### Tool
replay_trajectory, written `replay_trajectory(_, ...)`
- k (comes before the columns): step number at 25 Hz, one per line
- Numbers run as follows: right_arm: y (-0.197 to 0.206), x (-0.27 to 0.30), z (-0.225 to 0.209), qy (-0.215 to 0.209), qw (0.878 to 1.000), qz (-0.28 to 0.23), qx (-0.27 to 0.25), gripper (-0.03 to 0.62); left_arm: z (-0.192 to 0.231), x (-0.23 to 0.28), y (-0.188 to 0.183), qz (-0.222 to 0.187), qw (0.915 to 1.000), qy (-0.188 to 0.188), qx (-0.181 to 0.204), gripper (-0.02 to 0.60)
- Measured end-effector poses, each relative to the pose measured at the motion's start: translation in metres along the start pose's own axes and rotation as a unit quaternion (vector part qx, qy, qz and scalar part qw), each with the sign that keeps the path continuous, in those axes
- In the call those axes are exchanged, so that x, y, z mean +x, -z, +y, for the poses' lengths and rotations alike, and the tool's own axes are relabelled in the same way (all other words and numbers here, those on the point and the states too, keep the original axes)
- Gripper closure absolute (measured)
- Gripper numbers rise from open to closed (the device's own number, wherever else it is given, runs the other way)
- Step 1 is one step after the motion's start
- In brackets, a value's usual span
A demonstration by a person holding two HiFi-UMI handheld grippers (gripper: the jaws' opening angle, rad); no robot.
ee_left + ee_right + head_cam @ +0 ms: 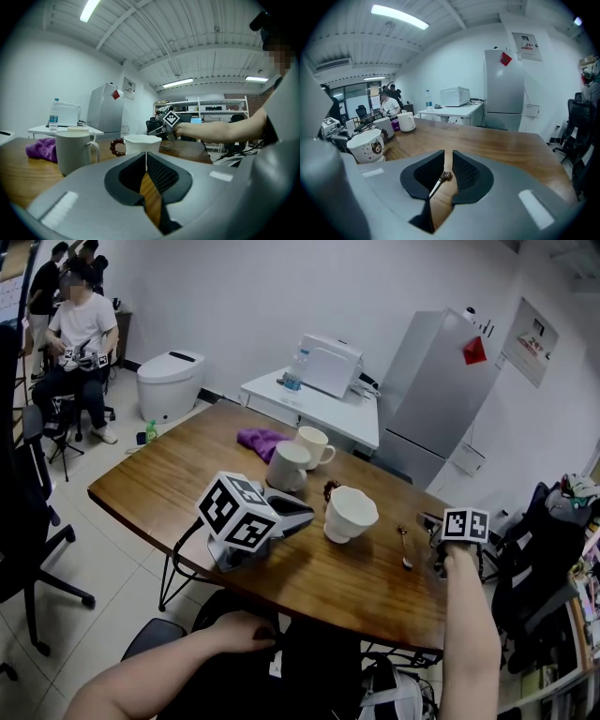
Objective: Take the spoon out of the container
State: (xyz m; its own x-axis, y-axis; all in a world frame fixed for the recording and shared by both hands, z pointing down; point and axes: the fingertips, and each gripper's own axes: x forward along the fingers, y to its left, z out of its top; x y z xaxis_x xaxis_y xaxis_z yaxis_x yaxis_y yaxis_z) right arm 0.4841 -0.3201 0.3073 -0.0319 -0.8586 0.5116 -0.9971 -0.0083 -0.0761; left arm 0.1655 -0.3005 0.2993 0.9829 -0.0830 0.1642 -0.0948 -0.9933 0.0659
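- The spoon (404, 546) lies flat on the wooden bench (178, 474), outside the white container (350, 514) and a little to its right, near the bench's front edge
- The container, a wavy-rimmed cup with a small cartoon face on its side, stands upright; I can't see inside it
- The right claw (439, 545) hovers just right of the spoon, held in a hand with the marker cube on top
- In the right gripper view the right claw (447, 161) stands slightly apart; the spoon's (439, 183) brown handle end shows in the gap, with bench wood showing beside it and neither pad pressing on it
- The left claw (305, 512) sits on the bench left of the container and points toward it
- In the left gripper view the left claw (146, 161) is drawn together to a thin slit at its tips, with nothing between them
- Behind the container stand two pale mugs (288, 466) (315, 446), a dark bead bracelet (331, 489) and a purple cloth (261, 439)
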Motion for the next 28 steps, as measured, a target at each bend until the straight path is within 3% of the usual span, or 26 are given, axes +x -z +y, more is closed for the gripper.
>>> replay_trajectory(8,-0.003,-0.005,0.01,-0.013,1.0,-0.014,-0.009,0.591,-0.001,0.0,0.0,0.0,1.0,0.001,0.0,0.569)
replay_trajectory(14,-0.012,-0.017,0.051,-0.078,0.996,-0.045,-0.027,0.591,0.0,-0.004,0.002,0.002,1.0,0.0,0.001,0.569)
replay_trajectory(21,-0.028,-0.061,0.111,-0.157,0.979,-0.122,-0.033,0.591,0.0,-0.003,0.001,0.0,1.0,0.0,0.001,0.569)
replay_trajectory(28,-0.011,-0.086,0.182,-0.239,0.956,-0.151,-0.084,0.591,0.0,-0.003,0.001,0.0,1.0,0.001,-0.001,0.569)
